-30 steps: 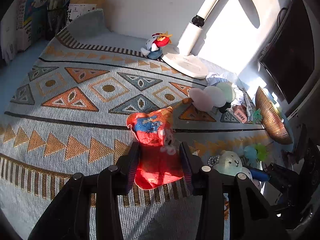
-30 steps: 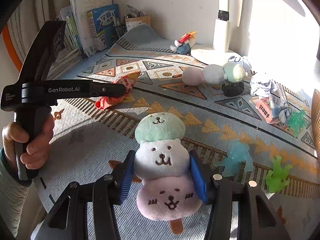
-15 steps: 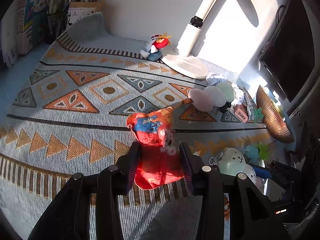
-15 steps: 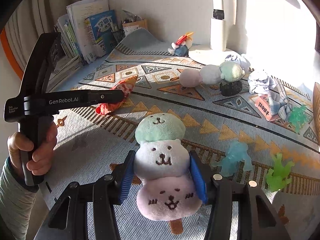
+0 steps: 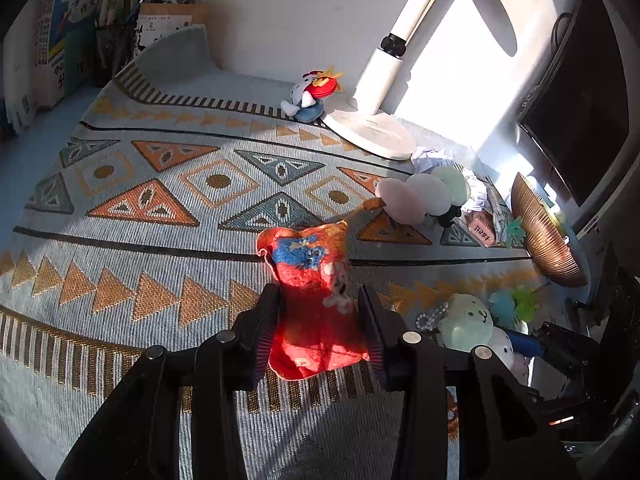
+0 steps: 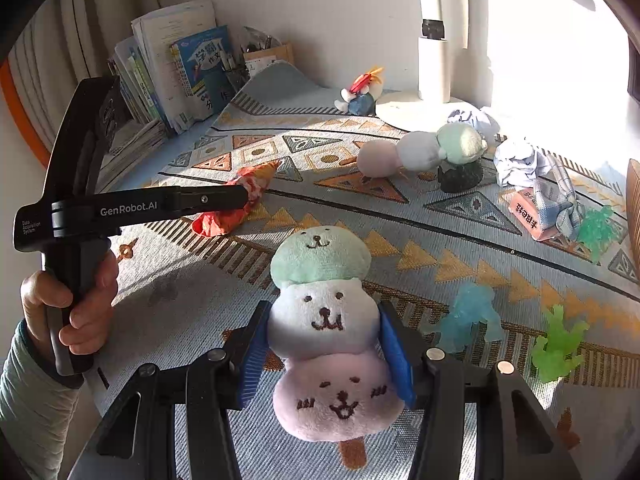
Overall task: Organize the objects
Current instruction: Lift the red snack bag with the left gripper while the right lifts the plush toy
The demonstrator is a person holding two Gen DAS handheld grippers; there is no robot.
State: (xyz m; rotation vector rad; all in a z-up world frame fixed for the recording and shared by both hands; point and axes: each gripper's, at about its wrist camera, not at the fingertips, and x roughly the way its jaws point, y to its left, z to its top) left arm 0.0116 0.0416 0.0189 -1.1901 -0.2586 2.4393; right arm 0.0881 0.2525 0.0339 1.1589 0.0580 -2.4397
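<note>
Surface: patterned woven cloth point(image 5: 168, 208) with orange and grey triangles covers the counter; sunlight falls from the right.
Left tool: left tool point(image 5: 320, 320) is narrowed onto a red pouch point(image 5: 312, 300) with a blue patch; both pads press its sides, and the pouch hangs above the cloth. In the right wrist view a hand point(image 6: 72, 304) grips its handle.
Right tool: right tool point(image 6: 326, 354) is closed partway on a 3-ball plush skewer point(image 6: 324, 320), pads against the white middle ball, green ball forward, pink ball nearest the camera.
Around: a second plush skewer point(image 6: 420, 150) lies farther back beside a dark lump point(image 6: 458, 176); a small red-and-white doll point(image 5: 312, 94) sits against a white lamp base point(image 5: 368, 134); blue point(image 6: 468, 322) and green point(image 6: 558, 346) jelly figures lie right of the held skewer; books point(image 6: 176, 68) stand at back left.
Change: both grips look as they did 1 second ago; the left tool sits a little nearer in the right view.
</note>
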